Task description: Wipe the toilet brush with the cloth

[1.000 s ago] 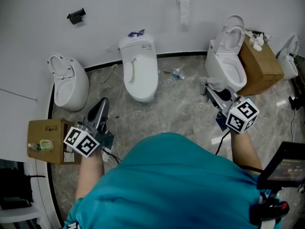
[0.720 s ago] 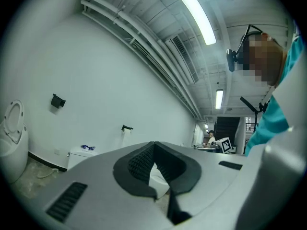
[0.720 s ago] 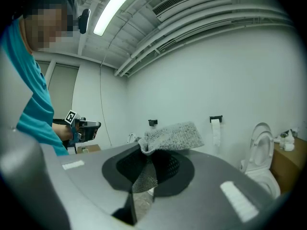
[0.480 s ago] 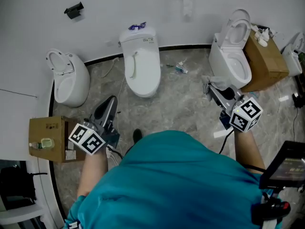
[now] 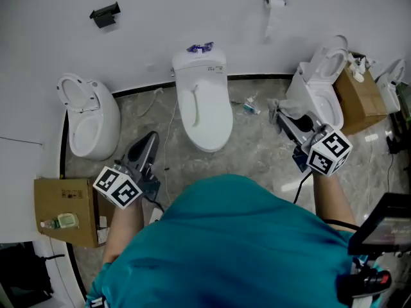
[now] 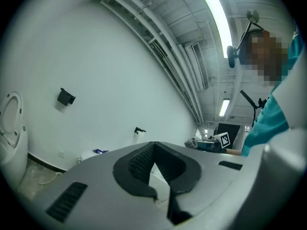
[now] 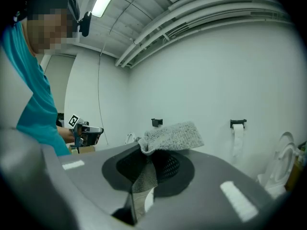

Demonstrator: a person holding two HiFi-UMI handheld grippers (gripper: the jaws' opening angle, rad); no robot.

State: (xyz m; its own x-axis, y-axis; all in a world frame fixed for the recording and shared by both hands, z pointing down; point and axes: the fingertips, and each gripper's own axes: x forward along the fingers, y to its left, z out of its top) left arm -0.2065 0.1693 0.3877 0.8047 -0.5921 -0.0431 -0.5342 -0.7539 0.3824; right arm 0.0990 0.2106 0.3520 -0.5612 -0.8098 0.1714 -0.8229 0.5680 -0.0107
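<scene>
We hold both grippers out over the grey floor (image 5: 257, 153), facing three toilets that stand along a white wall. The left gripper (image 5: 149, 140) has its jaws closed together with nothing between them (its own view shows the ribbed pads meeting at the tip). It points toward the gap between the left toilet (image 5: 90, 117), lid up, and the middle toilet (image 5: 205, 104), lid down. The right gripper (image 5: 281, 115) is clamped on the cloth (image 7: 171, 135), a grey knitted piece pinched between the pads. One fold of it sticks out above the jaw tips and a strip hangs down between the pads. This gripper points at the base of the right toilet (image 5: 316, 92), whose lid is raised. A box (image 5: 356, 98) stands just beside that toilet. Another box (image 5: 64, 201) sits near the left toilet with a bottle (image 5: 59, 221) on top. A paper roll (image 5: 273, 15) hangs on the wall above.
</scene>
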